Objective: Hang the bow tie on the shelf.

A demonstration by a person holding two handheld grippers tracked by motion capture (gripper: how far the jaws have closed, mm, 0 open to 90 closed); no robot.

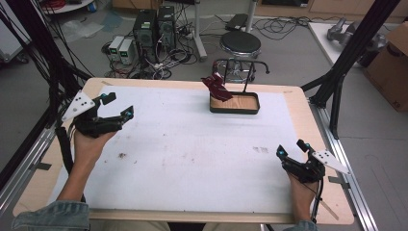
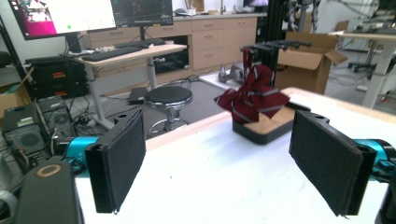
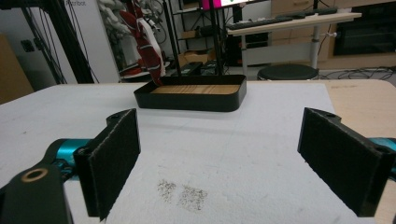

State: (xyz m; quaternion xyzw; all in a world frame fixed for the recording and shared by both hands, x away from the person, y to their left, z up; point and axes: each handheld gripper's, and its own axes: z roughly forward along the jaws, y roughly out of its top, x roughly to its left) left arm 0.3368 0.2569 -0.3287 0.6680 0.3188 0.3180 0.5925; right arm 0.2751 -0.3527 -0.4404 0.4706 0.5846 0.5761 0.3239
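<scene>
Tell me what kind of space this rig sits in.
Probably a robotics lab or data-collection workspace. Desktop computer towers stand on the floor in tangled cables, monitors sit on a standing desk, and black aluminium frame posts flank the table.

Count, table surface:
- One white foam-like mat [image 1: 192, 149] covering the pale wooden tabletop [image 1: 315, 130].
- One black shallow tray with a wooden floor [image 1: 235, 103], at the far edge.
- One dark red cloth with grey stripes [image 1: 217, 86], draped from one thin black metal stand [image 1: 240, 65] over the tray.
- Two black hand-held two-jaw grippers: left gripper [image 1: 115, 106], right gripper [image 1: 292, 150], each with jaws spread apart. Two hands hold them.
- Two grey smudge patches [image 3: 183, 192] on the mat, side by side.

Floor beyond:
- One round black stool [image 1: 240, 44].
- Two black computer towers [image 1: 154, 26]; beside them two small white boxes [image 1: 121, 49], possibly power units, too small to tell.
</scene>
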